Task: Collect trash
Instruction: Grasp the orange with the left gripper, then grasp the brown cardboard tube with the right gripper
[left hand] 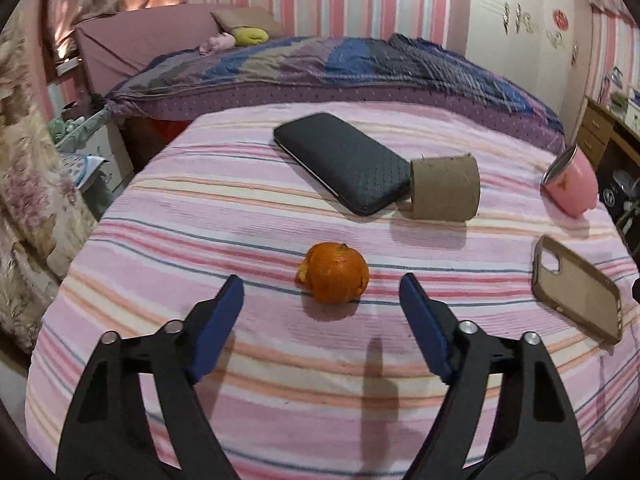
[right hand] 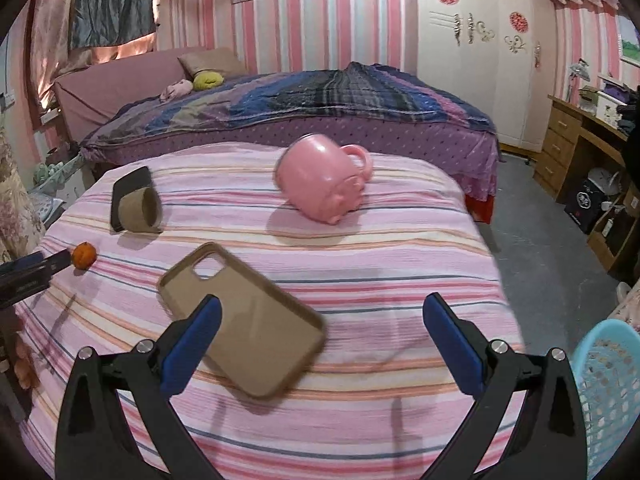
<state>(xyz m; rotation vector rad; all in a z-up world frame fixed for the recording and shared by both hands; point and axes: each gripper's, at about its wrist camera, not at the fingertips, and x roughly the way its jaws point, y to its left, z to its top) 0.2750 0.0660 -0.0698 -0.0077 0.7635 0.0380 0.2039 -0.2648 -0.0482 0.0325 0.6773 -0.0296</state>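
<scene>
The left gripper (left hand: 322, 292) is spread wide above a surface covered with a pink striped cloth (left hand: 248, 360), and it holds nothing. Between its two blue fingertips, a little farther away, lies an orange peel (left hand: 334, 273) shaped like a ball — no finger touches it. Far behind the peel stands a cardboard roll core (left hand: 444, 188) on its side, touching the near end of a black wallet-like case (left hand: 344, 166) that lies flat to its left. At the far right a pink mug (left hand: 570, 186) lies tipped over, and nearer on the right lies an empty brown phone case (left hand: 576, 288), open side up.

The right gripper (right hand: 322, 316) is also wide and empty. Its left fingertip (right hand: 200, 328) is over the near part of the phone case; whether it touches the case I cannot tell. In the right wrist view the mug lies far in the middle with its handle to the right, and the roll core and the peel are far on the left, next to the tip of the left gripper. At the near right edge, lower than the striped surface, a light blue plastic basket (right hand: 612, 384) is seen in part. Behind all this is a bed (right hand: 320, 100) with a purple and blue blanket.
</scene>
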